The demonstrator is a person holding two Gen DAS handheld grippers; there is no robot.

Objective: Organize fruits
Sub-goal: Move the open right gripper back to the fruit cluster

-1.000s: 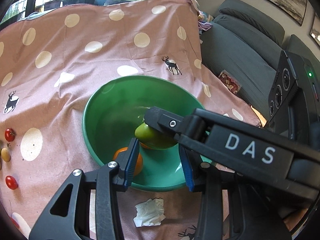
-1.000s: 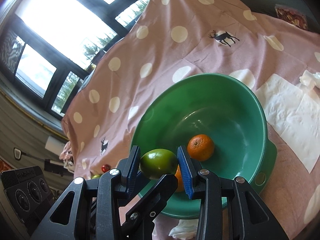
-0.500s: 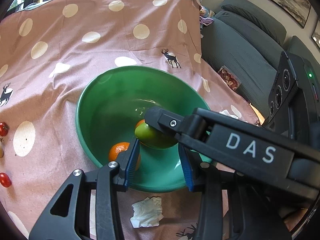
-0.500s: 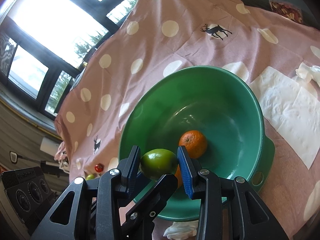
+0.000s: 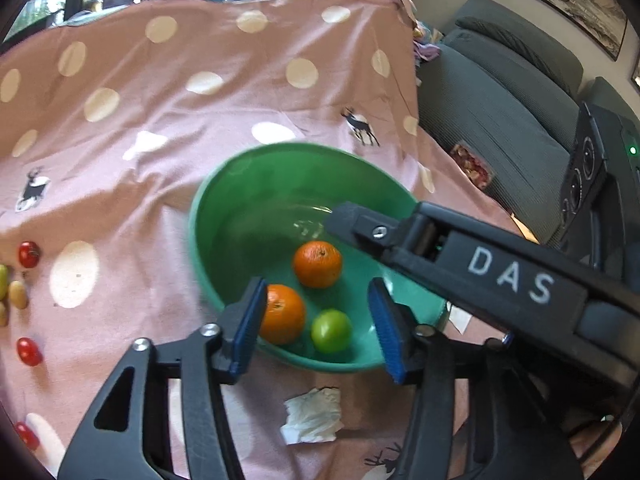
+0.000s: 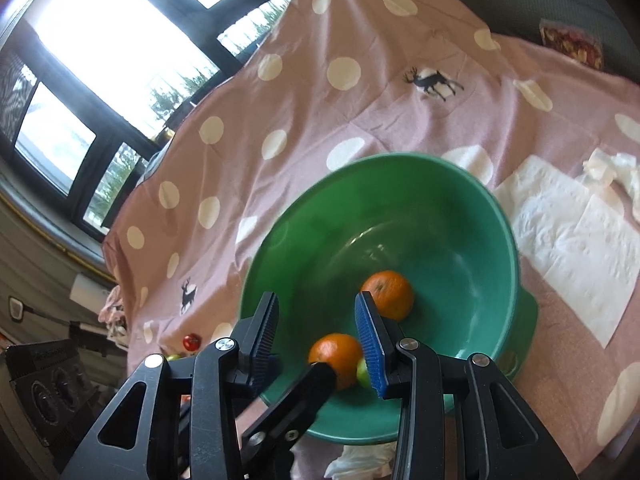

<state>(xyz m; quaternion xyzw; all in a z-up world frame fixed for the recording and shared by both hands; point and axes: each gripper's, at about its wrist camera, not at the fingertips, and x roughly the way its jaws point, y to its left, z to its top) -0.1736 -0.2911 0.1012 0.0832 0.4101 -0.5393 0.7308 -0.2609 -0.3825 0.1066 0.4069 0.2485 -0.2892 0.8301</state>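
A green bowl (image 5: 248, 184) (image 6: 400, 184) sits on the pink dotted cloth. In it lie two oranges (image 5: 317, 264) (image 5: 284, 314) and a green lime (image 5: 331, 331). In the right wrist view the oranges (image 6: 388, 294) (image 6: 336, 354) show, with the lime (image 6: 362, 368) mostly hidden behind a finger. My left gripper (image 5: 318, 328) is open and empty over the bowl's near rim. My right gripper (image 6: 318, 340) is open and empty above the bowl; its finger reaches over the bowl in the left wrist view.
Cherry tomatoes (image 5: 29, 254) (image 5: 29, 351) and small yellow-green fruits (image 5: 16, 294) lie on the cloth at left. A crumpled tissue (image 5: 314, 416) lies before the bowl. Paper towels (image 6: 572, 240) lie right of it. A grey sofa (image 5: 500, 92) stands beyond the table's edge.
My right gripper has opened and let the lime go; the lime now lies in the bowl beside the oranges. Both grippers have drawn back a little.
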